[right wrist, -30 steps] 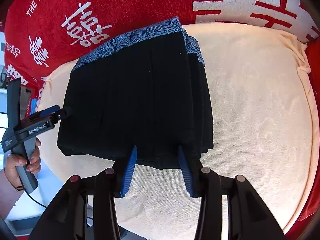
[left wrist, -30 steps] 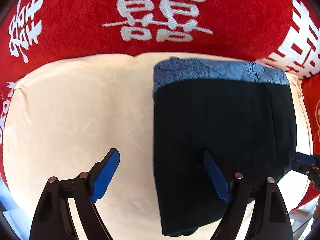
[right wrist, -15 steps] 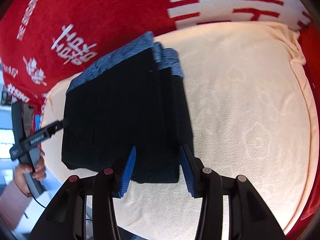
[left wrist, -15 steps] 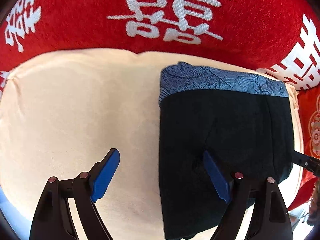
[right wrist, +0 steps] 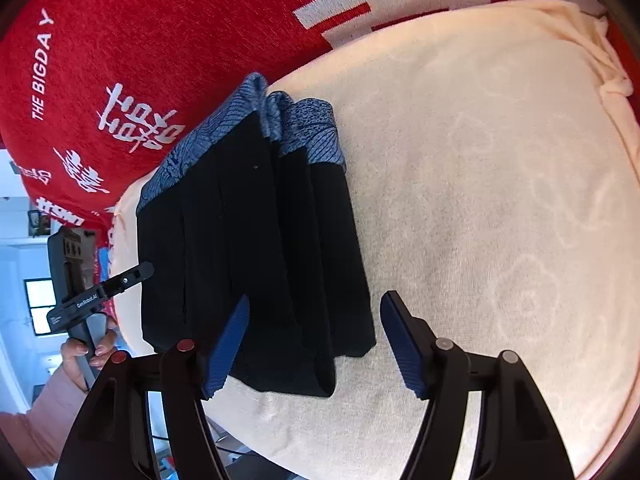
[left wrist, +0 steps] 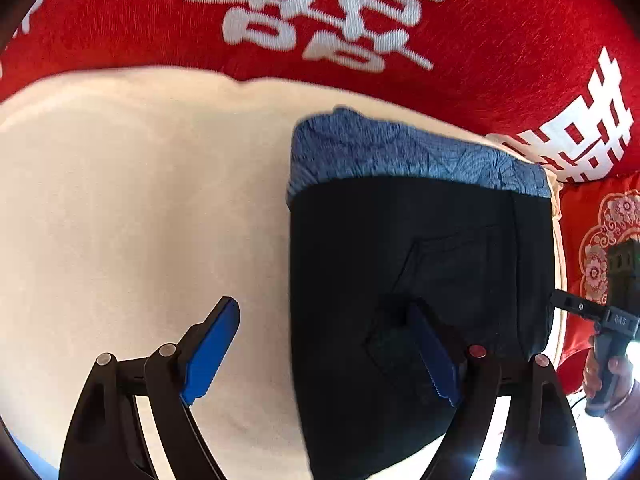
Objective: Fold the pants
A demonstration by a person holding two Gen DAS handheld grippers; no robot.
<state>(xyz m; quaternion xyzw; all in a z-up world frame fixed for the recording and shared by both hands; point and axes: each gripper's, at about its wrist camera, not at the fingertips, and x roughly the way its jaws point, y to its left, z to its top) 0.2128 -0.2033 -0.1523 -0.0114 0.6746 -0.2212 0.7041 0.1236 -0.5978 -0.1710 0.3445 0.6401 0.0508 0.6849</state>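
One pair of pants [right wrist: 256, 264], black with blue patterned waistband, folded, at cream towel's [right wrist: 500, 200] edge. Two grippers: left gripper [left wrist: 324, 352] spread wide, one finger on cloth; right gripper [right wrist: 316, 344] opening, clamping nothing

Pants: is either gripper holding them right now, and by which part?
Neither. The left gripper is open over the pants; the right gripper is opening, its pads astride their near corner without pressing.
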